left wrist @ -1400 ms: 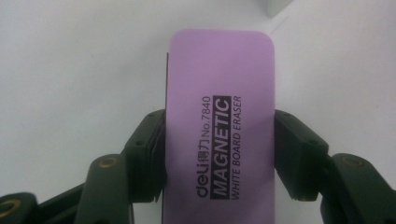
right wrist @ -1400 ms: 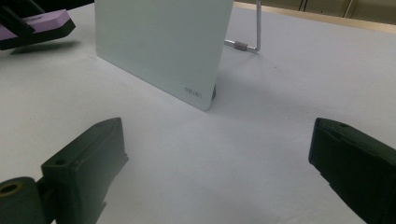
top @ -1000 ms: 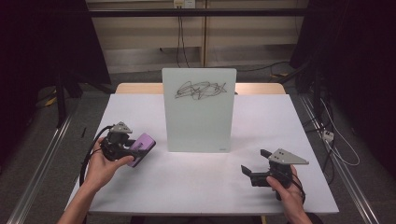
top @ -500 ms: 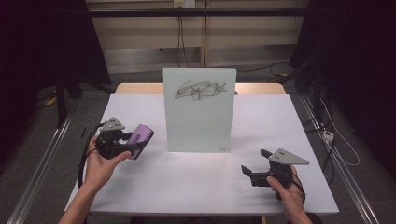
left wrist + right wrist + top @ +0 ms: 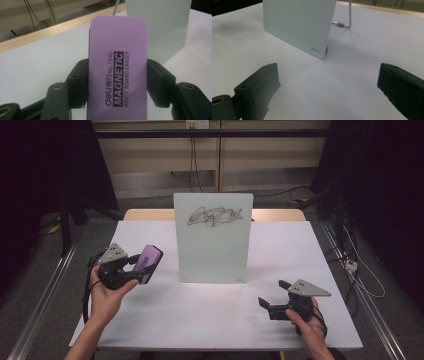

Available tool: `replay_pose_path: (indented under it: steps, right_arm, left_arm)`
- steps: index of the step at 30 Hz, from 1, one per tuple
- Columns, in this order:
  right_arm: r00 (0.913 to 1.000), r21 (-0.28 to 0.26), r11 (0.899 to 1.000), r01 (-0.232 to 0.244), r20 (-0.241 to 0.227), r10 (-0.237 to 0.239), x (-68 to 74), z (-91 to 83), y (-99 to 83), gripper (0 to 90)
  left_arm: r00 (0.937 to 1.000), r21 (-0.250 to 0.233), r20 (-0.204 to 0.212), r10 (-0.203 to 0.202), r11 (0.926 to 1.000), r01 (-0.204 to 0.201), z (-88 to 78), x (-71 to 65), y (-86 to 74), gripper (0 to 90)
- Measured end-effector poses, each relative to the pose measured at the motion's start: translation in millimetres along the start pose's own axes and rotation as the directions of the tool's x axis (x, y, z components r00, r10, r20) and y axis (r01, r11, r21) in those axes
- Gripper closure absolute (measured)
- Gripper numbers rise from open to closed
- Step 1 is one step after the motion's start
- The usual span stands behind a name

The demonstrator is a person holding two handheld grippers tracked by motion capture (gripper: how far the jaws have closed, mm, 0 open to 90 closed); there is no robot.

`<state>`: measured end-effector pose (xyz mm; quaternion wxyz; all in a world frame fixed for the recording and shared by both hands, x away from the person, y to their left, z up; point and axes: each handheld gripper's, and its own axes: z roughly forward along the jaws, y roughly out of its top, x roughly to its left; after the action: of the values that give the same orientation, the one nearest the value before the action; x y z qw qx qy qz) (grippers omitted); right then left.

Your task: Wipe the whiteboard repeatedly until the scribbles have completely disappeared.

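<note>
Left claw (image 5: 141, 268) clamped on purple eraser (image 5: 149, 263) beside scribbled whiteboard (image 5: 212, 237); right claw (image 5: 272, 300) open, low over white surface (image 5: 200, 312).

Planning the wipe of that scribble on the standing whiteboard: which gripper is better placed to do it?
Left. The left gripper is shut on the purple eraser, raised beside the whiteboard. The right gripper sits open and empty on the table, in front of the board's lower corner, far from the scribble.
</note>
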<state>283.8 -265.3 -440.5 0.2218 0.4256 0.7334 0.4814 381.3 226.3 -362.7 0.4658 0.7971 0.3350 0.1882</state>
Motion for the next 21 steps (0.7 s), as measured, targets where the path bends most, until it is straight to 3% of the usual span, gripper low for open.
replay_pose_path:
  steps: [8, 21]
  right_arm:
    - [0.9997, 0.002, 1.0, -0.021, 0.01, 0.021, -3.0, 2.1, 0.3, 3.6]
    - [1.0, -0.001, 1.0, 0.004, -0.005, -0.004, 0.1, -0.8, -0.4, 3.6]
  left_arm:
    - [1.0, -0.033, 0.007, 0.001, 0.9995, 0.0, -1.8, -0.8, -0.7, 41.3]
    - [0.9994, -0.103, -0.003, 0.033, 0.9941, -0.033, -5.3, -23.0, 10.6, 41.3]
